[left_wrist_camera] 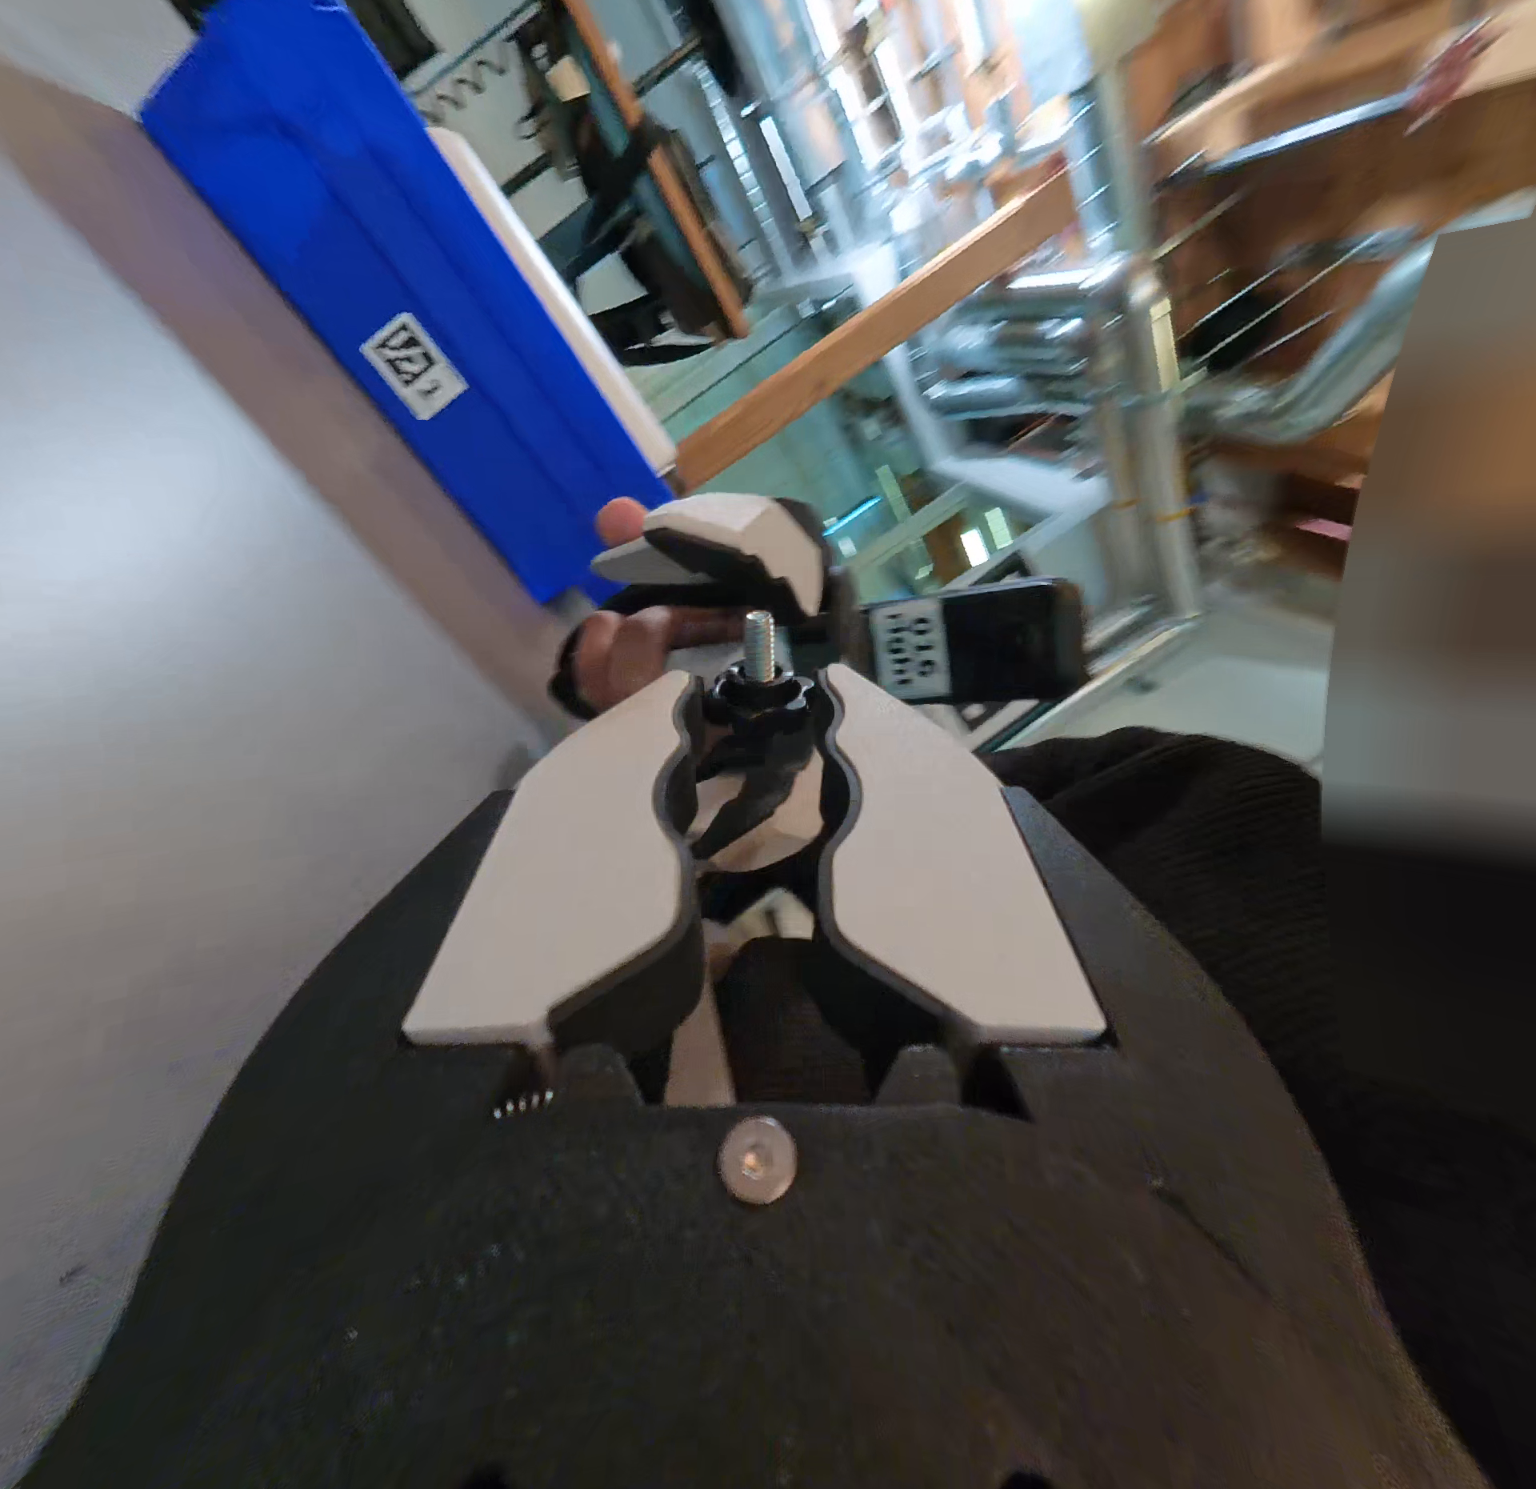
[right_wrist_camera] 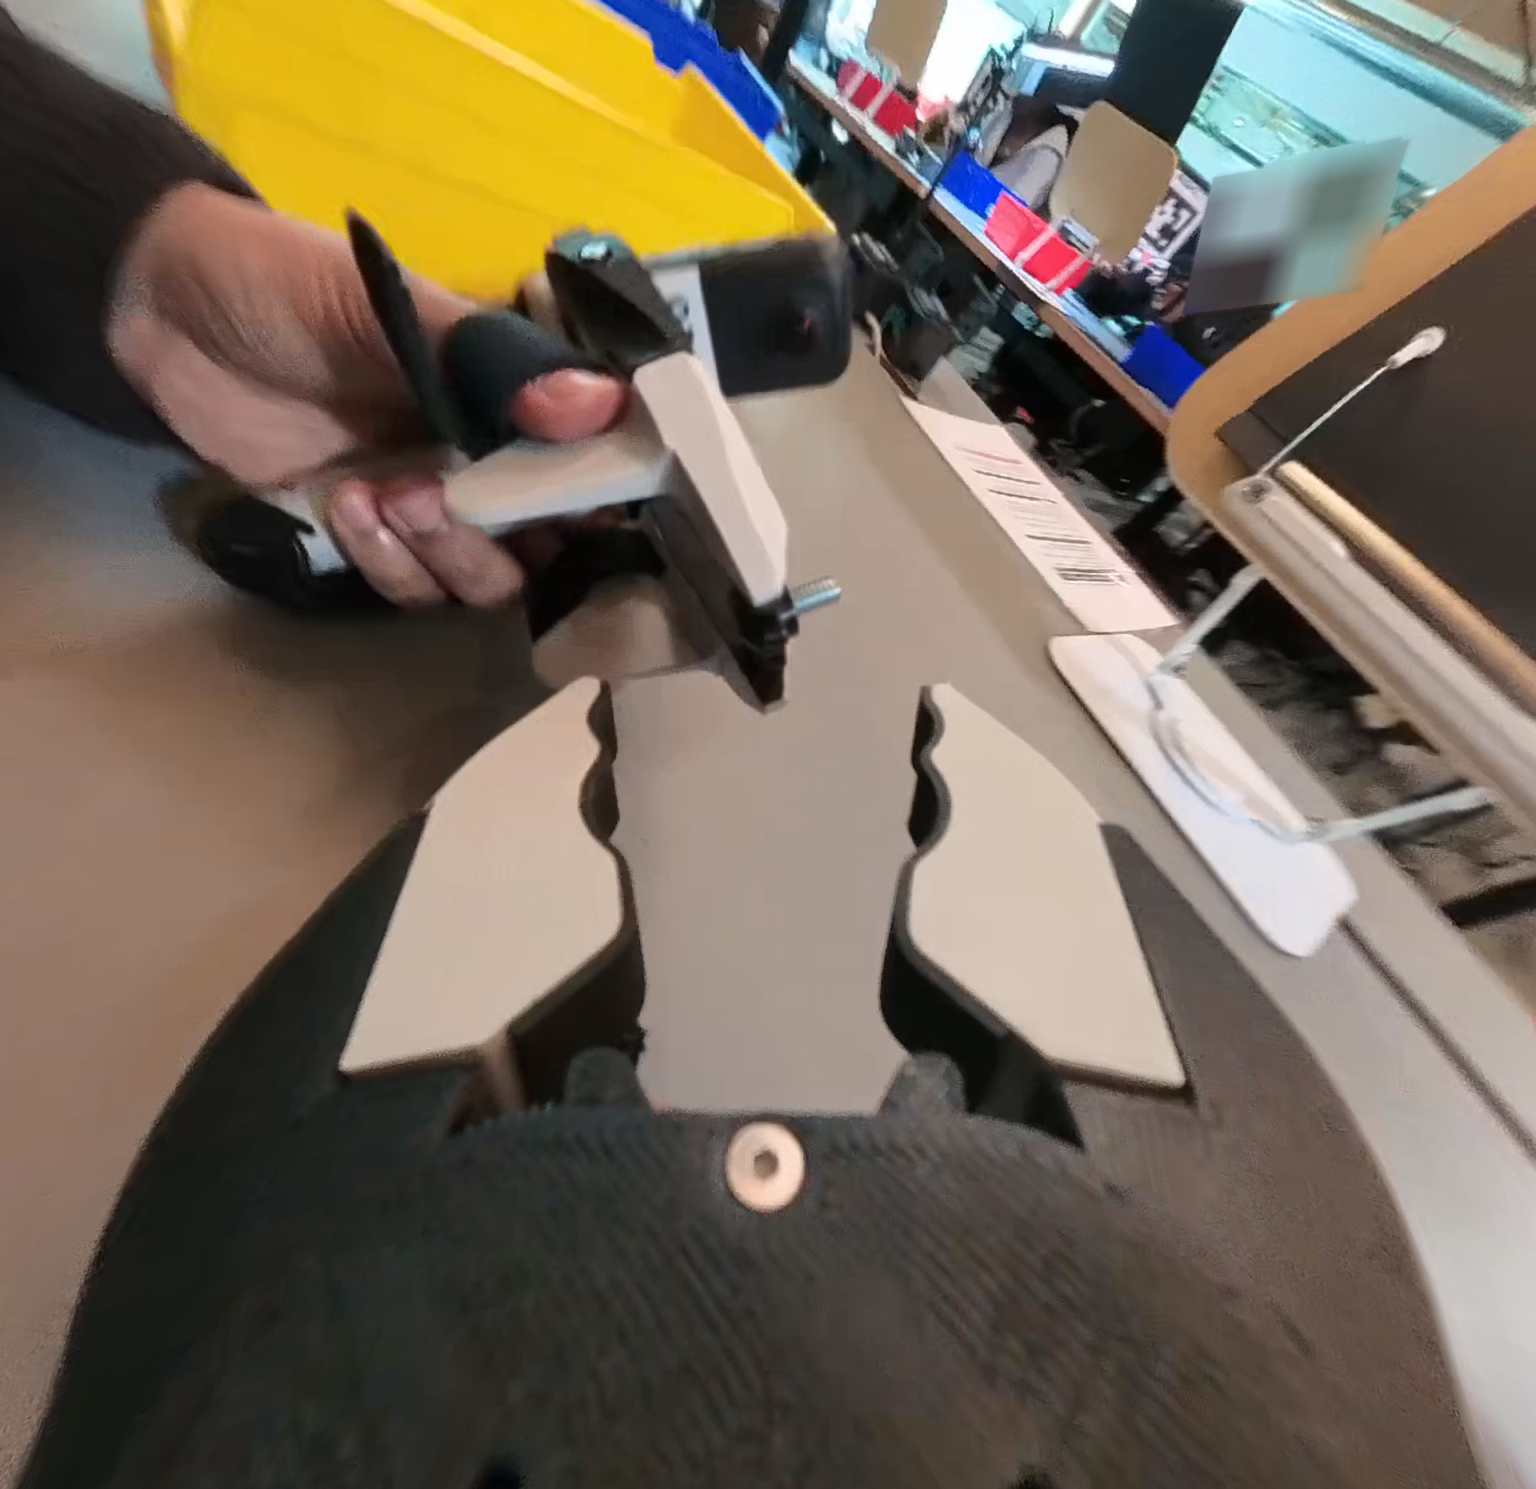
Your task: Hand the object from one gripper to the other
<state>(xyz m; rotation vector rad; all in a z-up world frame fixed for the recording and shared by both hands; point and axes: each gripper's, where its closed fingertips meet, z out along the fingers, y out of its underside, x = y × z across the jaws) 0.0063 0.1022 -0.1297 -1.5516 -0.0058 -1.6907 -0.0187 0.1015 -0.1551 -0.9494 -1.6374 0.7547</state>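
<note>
A black star knob with a threaded metal stud (left_wrist_camera: 758, 639) is clamped between the tips of my left gripper (left_wrist_camera: 756, 688), stud pointing forward. In the right wrist view the left gripper (right_wrist_camera: 769, 659), held by a hand (right_wrist_camera: 274, 352), hangs just above and ahead of my right gripper (right_wrist_camera: 765, 697) with the knob's stud (right_wrist_camera: 810, 597) sticking out to the right. My right gripper's fingers (right_wrist_camera: 499, 867) stand wide apart and hold nothing. The right gripper also shows in the left wrist view (left_wrist_camera: 723, 551), just beyond the knob and apart from it.
A grey table (right_wrist_camera: 249, 784) lies below. A yellow bin (right_wrist_camera: 457, 119) stands at the back left and a blue bin (left_wrist_camera: 374, 285) beside it. A white base with a bent wire (right_wrist_camera: 1205, 792) and a barcode sheet (right_wrist_camera: 1039, 518) sit near the table's right edge.
</note>
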